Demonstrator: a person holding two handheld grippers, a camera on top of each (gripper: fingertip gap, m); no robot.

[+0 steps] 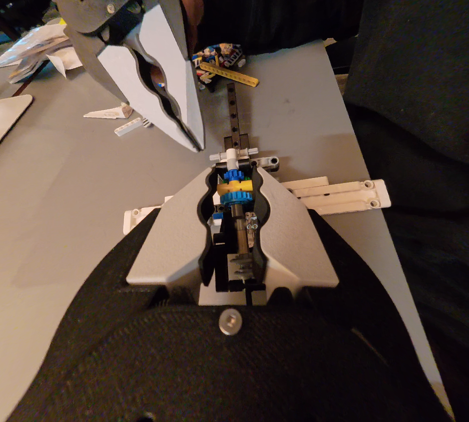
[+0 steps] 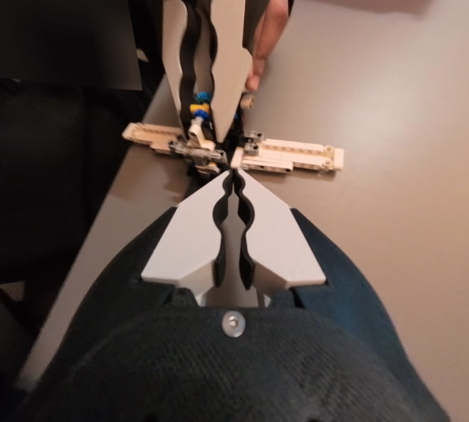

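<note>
My left gripper [image 1: 234,168] is shut on a brick-built model [image 1: 234,191] with blue gears, a yellow part and a dark axle, and both pads press on its sides. White beams [image 1: 337,194] stick out to either side of the model, which rests on the grey table [image 1: 63,181]. A black beam [image 1: 233,110] runs forward from the model. My right gripper [image 2: 233,171] is shut with nothing between its pads, just short of the model [image 2: 203,151]. In the left wrist view its tips [image 1: 199,147] are near the model's white cross-axle. The right wrist view shows the left gripper [image 2: 204,138] astride the gears.
A pile of small bricks [image 1: 220,54] and a yellow beam [image 1: 228,73] lie beyond the model. A white beam [image 1: 128,127], a white wedge piece [image 1: 106,113] and plastic bags [image 1: 38,49] lie to the left. The table edge [image 1: 355,156] runs close on the right, beside a person's dark clothing. Tip to tip, the grippers are about 4 cm apart.
</note>
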